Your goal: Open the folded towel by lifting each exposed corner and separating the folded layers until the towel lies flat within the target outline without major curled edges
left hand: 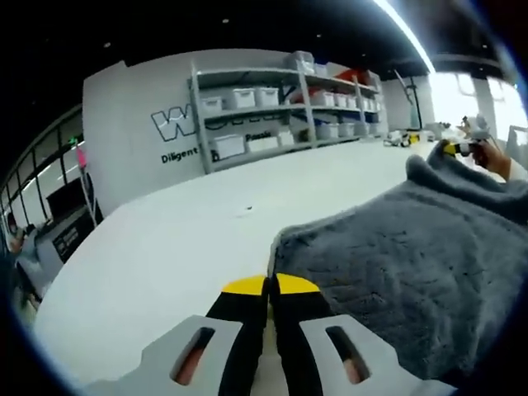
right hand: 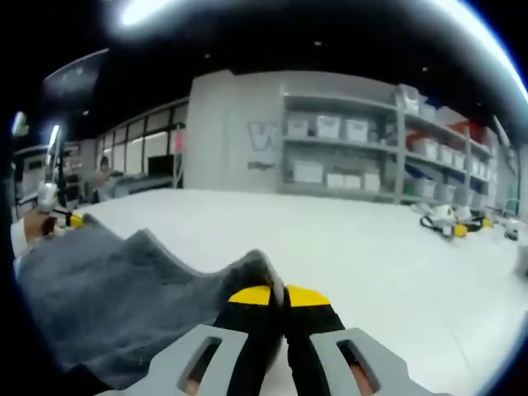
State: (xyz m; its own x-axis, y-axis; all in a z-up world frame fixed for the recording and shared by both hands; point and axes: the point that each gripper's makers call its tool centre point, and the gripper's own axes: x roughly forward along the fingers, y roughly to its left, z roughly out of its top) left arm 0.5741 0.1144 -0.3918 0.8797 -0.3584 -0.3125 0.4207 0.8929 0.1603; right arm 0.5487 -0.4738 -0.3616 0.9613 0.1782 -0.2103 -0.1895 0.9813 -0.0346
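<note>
A grey towel [left hand: 412, 247] lies spread on the white table [left hand: 165, 247], its far part raised in a ridge. In the left gripper view my left gripper [left hand: 271, 285] is shut, with the towel's near corner pinched between its yellow-tipped jaws. At the towel's far corner is the right gripper [left hand: 459, 148], held by a hand [left hand: 497, 158]. In the right gripper view my right gripper [right hand: 279, 294] is shut on a lifted corner of the towel [right hand: 124, 297], which sags away to the left. There the left gripper [right hand: 66, 219] holds the opposite corner.
Grey shelving [left hand: 272, 107] with white bins stands against the back wall beyond the table. Small yellow and black devices [right hand: 450, 223] sit on the table [right hand: 388, 256] at the right. More desks and screens stand at the left [left hand: 66, 231].
</note>
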